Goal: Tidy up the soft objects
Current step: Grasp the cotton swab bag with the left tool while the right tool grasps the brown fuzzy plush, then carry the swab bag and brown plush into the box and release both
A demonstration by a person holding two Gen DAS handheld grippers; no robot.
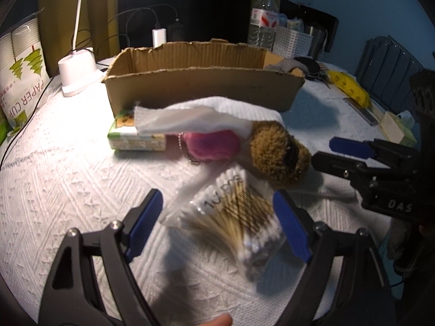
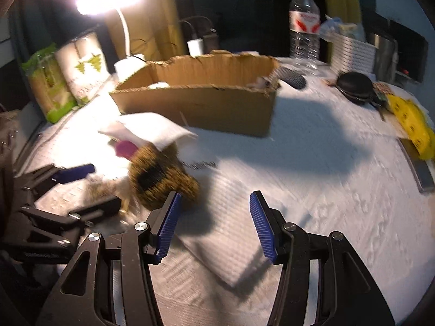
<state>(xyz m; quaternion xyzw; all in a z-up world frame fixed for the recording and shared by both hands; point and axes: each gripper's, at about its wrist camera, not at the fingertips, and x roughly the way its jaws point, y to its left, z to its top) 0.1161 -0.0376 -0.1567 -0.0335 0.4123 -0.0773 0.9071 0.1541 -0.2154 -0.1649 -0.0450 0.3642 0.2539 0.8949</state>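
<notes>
Now my left gripper (image 1: 217,225) hangs spread over the swab bag (image 1: 231,217) — its long axis runs near-left to far-right, slantwise across my 2 pads. My right gripper (image 2: 213,225), half spread and empty, sits just right of the brown plush (image 2: 160,182); the box (image 2: 206,100) lies far.

Seeing wide bare tablecloth (image 2: 326,179) lying open right of the plush (image 2: 160,182). Getting crowded on the left: swab bag (image 1: 233,217), pink pouch (image 1: 214,146), tissue (image 1: 190,119) bunching just before the box (image 1: 201,92), blocking that approach.
</notes>
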